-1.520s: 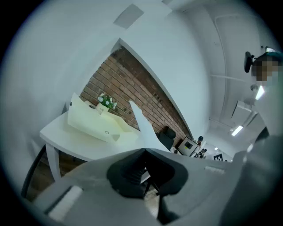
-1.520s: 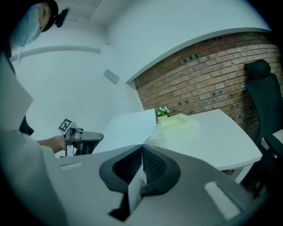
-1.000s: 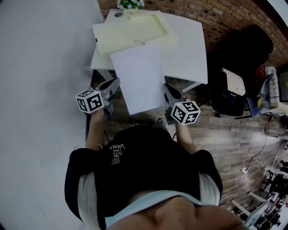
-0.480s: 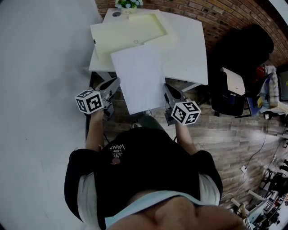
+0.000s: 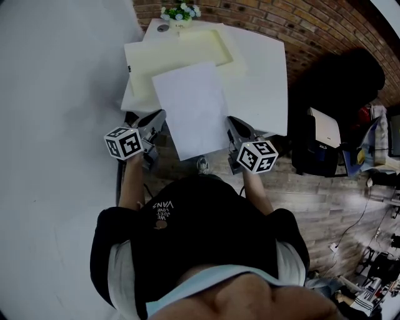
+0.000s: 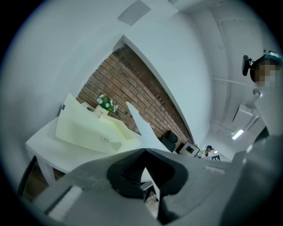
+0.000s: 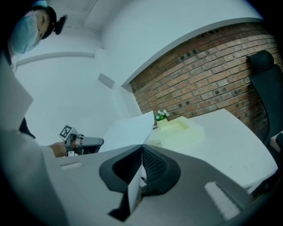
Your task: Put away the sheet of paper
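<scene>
A white sheet of paper [image 5: 190, 109] hangs flat between my two grippers, in front of me at the near edge of a white table [image 5: 265, 69]. My left gripper [image 5: 162, 117] is shut on the sheet's left edge, and the paper [image 6: 143, 128] runs out from between its jaws [image 6: 145, 150]. On the right edge my right gripper [image 5: 229, 120] is shut too, the paper [image 7: 128, 128] pinched in its jaws [image 7: 141, 145]. A cream tray [image 5: 178, 50] lies on the table beyond the sheet's far edge, and the same tray [image 7: 179, 130] appears in the right gripper view.
A small pot of flowers [image 5: 180, 11] stands at the table's far edge by the brick wall [image 5: 312, 25]. A black office chair [image 5: 340, 65] and a low cabinet [image 5: 322, 128] stand to the right on the wooden floor. A white wall [image 5: 56, 75] runs along the left.
The table and tray have drawn nearer as I walk forward. The sheet's far edge now reaches over the tray. Both grippers keep their hold on the paper.
</scene>
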Available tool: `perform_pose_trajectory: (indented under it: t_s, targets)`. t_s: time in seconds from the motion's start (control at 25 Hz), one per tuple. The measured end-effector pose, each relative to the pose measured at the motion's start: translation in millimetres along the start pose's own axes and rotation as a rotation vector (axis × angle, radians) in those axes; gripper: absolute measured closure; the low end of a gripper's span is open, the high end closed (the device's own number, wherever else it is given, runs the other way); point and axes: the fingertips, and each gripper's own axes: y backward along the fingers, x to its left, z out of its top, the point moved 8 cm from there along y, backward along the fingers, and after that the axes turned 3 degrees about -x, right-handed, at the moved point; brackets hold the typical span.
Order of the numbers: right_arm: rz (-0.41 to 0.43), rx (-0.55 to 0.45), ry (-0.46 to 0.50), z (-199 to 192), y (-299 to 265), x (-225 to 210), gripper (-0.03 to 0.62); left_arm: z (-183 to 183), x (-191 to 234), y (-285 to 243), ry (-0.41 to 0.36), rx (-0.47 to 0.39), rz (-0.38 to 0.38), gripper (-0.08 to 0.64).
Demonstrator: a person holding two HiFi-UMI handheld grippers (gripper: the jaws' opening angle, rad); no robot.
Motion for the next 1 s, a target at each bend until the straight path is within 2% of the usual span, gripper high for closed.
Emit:
perform_pose_trajectory:
  t_s: [0.48, 1.0]
  targets:
    - [0.047, 0.023, -0.004, 25, -37, -39, 0.592, 18, 12, -38, 0.016, -0.029, 0.044, 0.56]
    - [0.117, 0.069, 0.007, 42, -66, -79, 0.592, 19, 18, -65, 0.047, -0.074, 0.114, 0.56]
